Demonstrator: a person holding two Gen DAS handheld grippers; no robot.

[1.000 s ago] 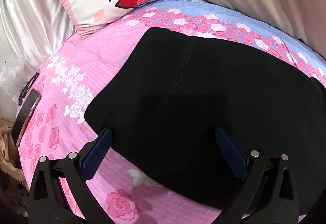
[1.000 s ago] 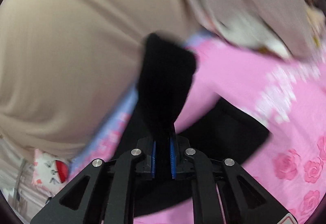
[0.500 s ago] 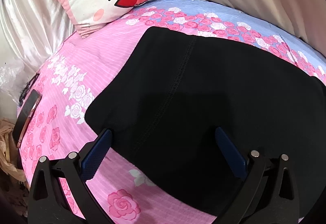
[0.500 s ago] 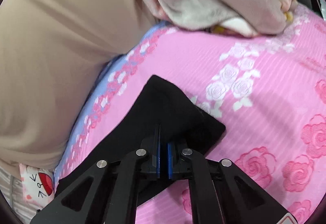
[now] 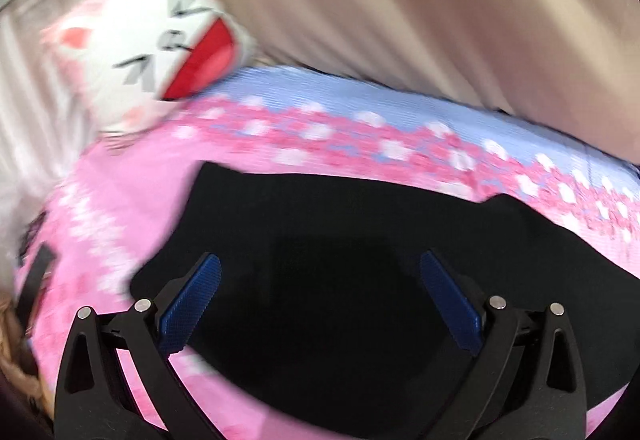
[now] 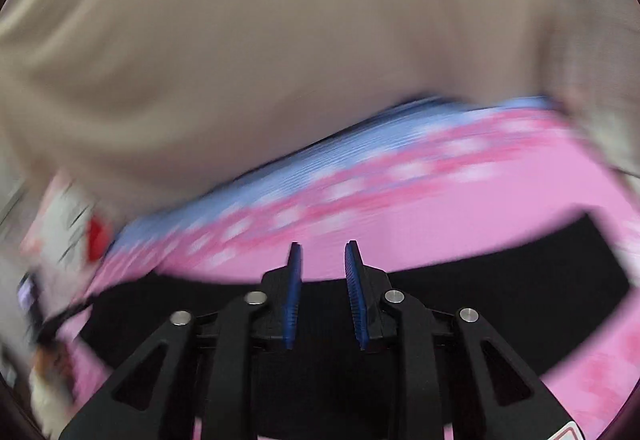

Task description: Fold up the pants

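Black pants (image 5: 360, 280) flat on pink bedsheet (image 5: 120, 192); left fingers (image 5: 208, 280) wide, right fingers (image 6: 354, 280) just parted, both empty.

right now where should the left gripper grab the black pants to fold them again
Take the black pants at the near-left corner edge, coming in low from the left over the pink sheet. They lie flat, so only an edge offers a lip, and the open left gripper hovers beside it.

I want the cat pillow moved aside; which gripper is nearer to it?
Left. The left gripper hangs open over the pants, the pillow just beyond them. The right gripper, jaws just opening with nothing between, sees the pillow small and far off to its left.
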